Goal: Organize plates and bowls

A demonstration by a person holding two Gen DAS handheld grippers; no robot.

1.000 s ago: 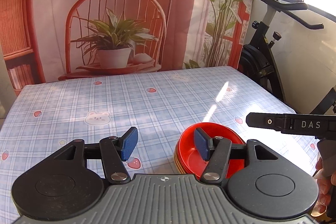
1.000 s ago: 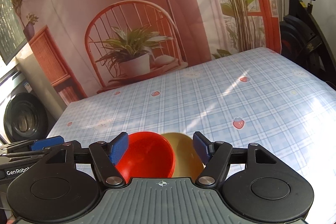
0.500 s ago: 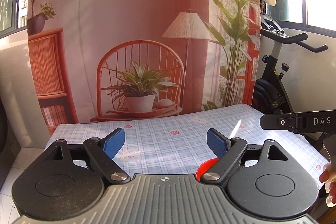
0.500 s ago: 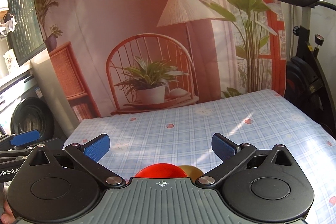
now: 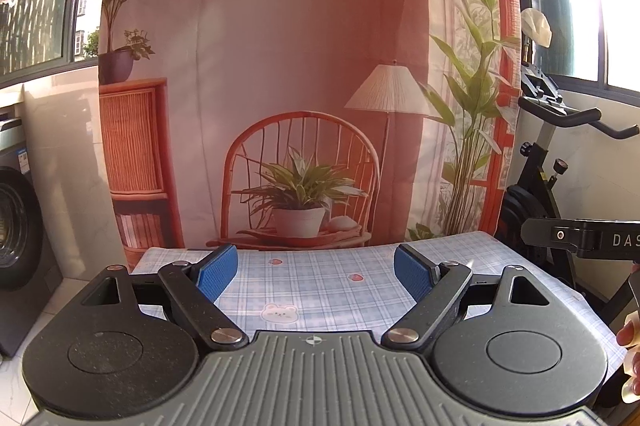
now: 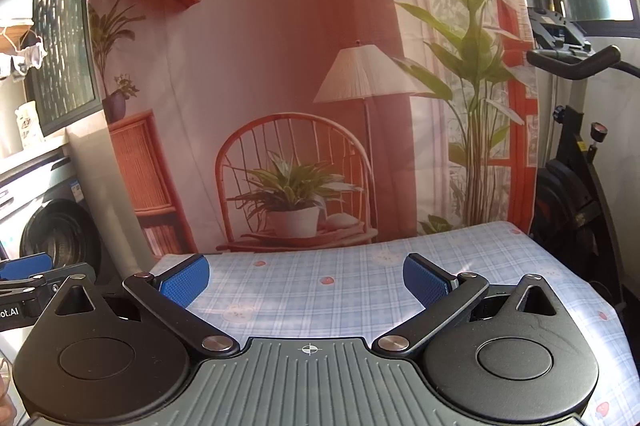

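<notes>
- Left tool (image 5: 315, 276), blue-padded: fingers spread wide apart, gripping nothing.
- Right tool (image 6: 306, 278), same build: also spread wide, gripping nothing.
- Beyond both, the counter under a blue plaid cloth (image 5: 320, 278) shows no plates or bowls; they are out of view.
- Likely light, stiff and slippery; pinch them at the rim.
- Behind the counter hangs a printed chair-and-plant backdrop (image 5: 300, 66).
</notes>
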